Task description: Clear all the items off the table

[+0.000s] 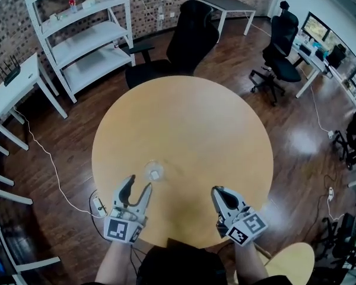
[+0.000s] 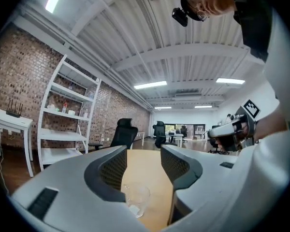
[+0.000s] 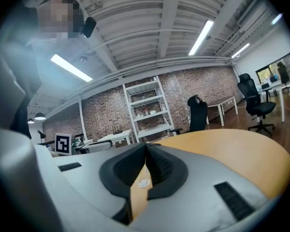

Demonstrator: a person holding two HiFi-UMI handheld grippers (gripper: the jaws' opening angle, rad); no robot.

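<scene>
Left gripper [image 1: 137, 184] hovers half-open and empty. The clear glass [image 1: 155, 172] stands just ahead of it, at 7 o'clock on the round wooden table [image 1: 190, 117]. Right gripper [image 1: 217, 190], at 5 o'clock, is closed and empty.

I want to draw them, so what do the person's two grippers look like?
The left gripper and the right gripper are both light grey plastic. Each has two curved jaws lined with black ribbed pads. Each also carries a white cube at the back, printed with black square markers.
</scene>
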